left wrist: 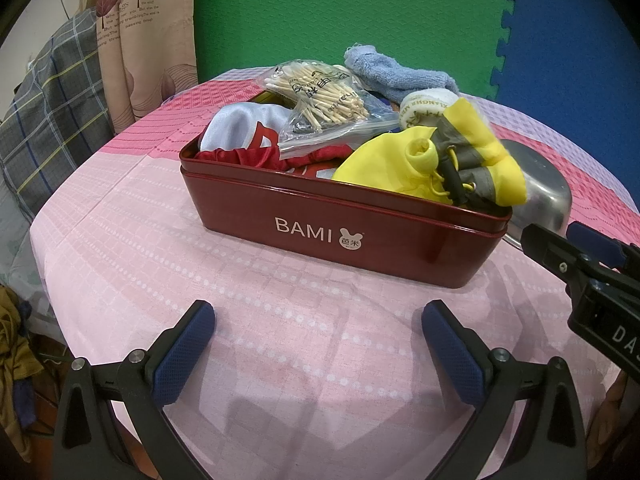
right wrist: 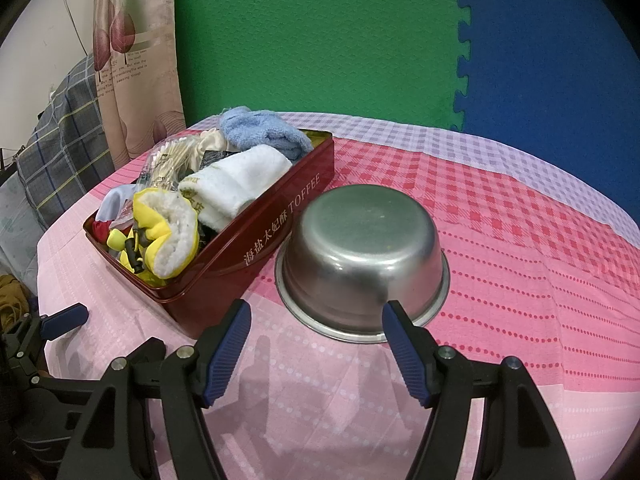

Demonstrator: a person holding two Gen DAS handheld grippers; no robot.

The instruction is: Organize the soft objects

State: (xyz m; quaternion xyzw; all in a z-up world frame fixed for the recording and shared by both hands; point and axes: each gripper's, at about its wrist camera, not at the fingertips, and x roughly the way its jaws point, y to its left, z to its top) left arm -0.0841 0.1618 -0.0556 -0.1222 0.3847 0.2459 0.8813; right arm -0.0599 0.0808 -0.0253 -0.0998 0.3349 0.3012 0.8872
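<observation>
A dark red tin box (left wrist: 332, 236) (right wrist: 256, 248) stands on the pink checked tablecloth, heaped with soft things. On top lie a blue towel (left wrist: 394, 70) (right wrist: 260, 128), a rolled white towel (left wrist: 426, 106) (right wrist: 236, 184), a yellow and grey pouch (left wrist: 448, 164) (right wrist: 164, 236), red and white cloth (left wrist: 244, 140) and a clear bag of cotton swabs (left wrist: 324, 100). My left gripper (left wrist: 318, 322) hangs open in front of the box with nothing between its fingers. My right gripper (right wrist: 316, 322) is open just before an upturned steel bowl (right wrist: 362, 256) (left wrist: 536, 188), right of the box.
Green and blue foam mats (right wrist: 360, 40) line the wall behind the round table. A leaf-print curtain (left wrist: 136, 40) and plaid bedding (left wrist: 48, 120) are at the left. The table edge (left wrist: 44, 264) curves off at the left. Bare cloth stretches to the right of the bowl.
</observation>
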